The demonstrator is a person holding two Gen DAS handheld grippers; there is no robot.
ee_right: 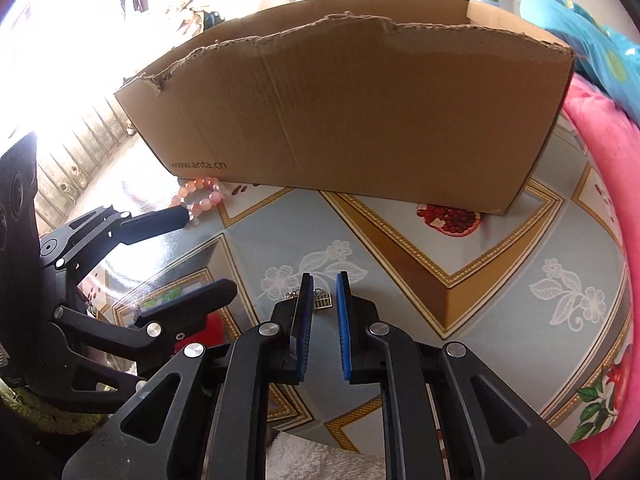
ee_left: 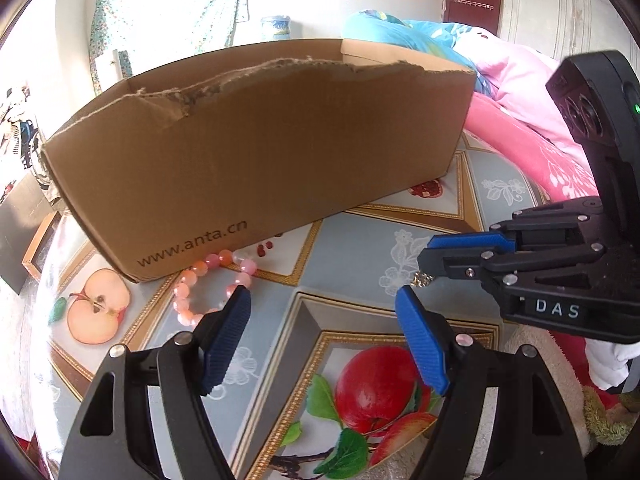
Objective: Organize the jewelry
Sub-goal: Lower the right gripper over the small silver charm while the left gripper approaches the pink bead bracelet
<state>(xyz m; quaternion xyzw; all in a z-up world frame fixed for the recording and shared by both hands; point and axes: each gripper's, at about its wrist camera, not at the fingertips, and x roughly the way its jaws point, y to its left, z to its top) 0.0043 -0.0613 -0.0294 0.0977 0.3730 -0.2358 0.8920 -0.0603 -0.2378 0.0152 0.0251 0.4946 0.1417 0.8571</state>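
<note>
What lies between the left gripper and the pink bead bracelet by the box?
Nothing: in the left wrist view, the left gripper stands open with its one fingertip right at the bracelet; only patterned tablecloth shows.

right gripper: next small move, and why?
Probably lift the right gripper toward the torn near rim of the brown cardboard box. Its narrow jaws seem to pinch the small metal charm low over the fruit-patterned tablecloth, and the box wall rises ahead, so the charm likely has to clear it before release.
</note>
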